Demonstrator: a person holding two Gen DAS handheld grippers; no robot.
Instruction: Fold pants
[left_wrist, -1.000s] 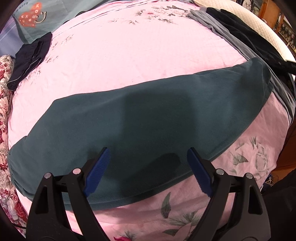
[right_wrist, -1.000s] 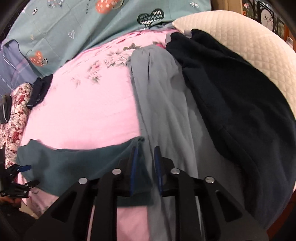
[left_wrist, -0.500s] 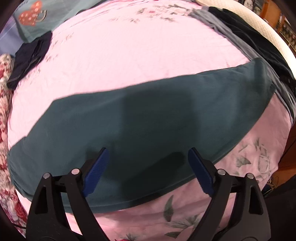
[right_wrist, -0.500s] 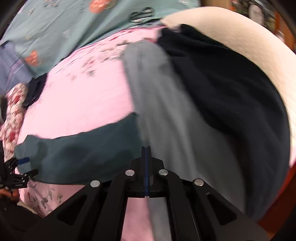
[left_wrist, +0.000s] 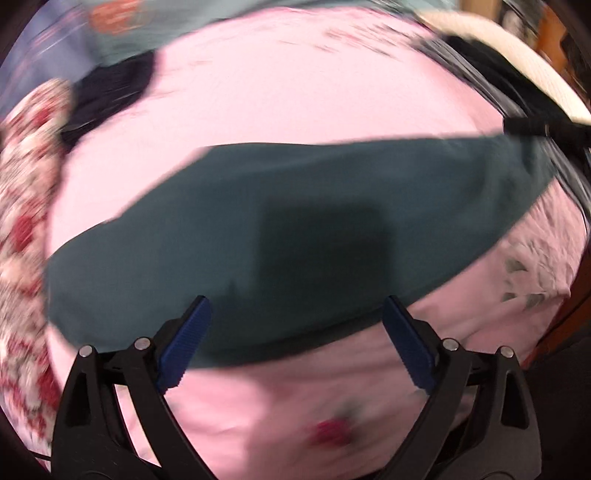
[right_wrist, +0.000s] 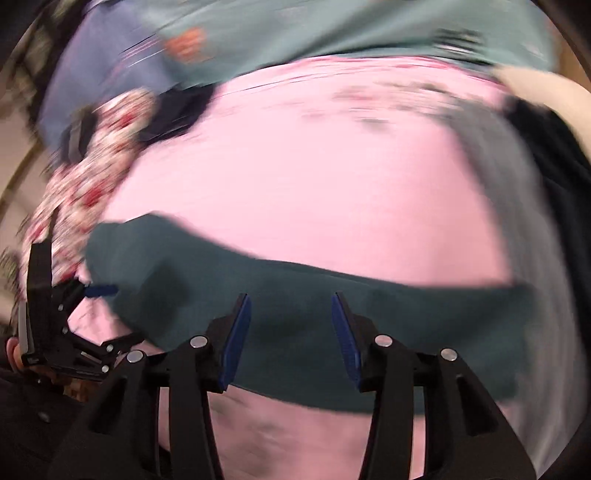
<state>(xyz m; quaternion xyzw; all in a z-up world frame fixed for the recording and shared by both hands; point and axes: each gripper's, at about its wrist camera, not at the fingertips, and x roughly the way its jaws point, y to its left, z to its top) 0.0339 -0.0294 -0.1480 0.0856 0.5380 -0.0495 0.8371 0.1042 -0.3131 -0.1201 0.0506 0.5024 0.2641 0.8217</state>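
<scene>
Pink floral bedsheet (left_wrist: 295, 110) fills both views, blurred; across its near half lies the teal pants (left_wrist: 295, 221), one long flat band running left to right; grey and black clothes (right_wrist: 524, 206) lie along the right edge, a dark folded garment (left_wrist: 110, 88) far left; left gripper (left_wrist: 295, 339) over the pants' near edge, fingers spread wide, its jaws just opening, nothing between them; right gripper (right_wrist: 291, 336) fingers part-spread, just opening, above the cloth, pinching nothing; no writing legible.
</scene>
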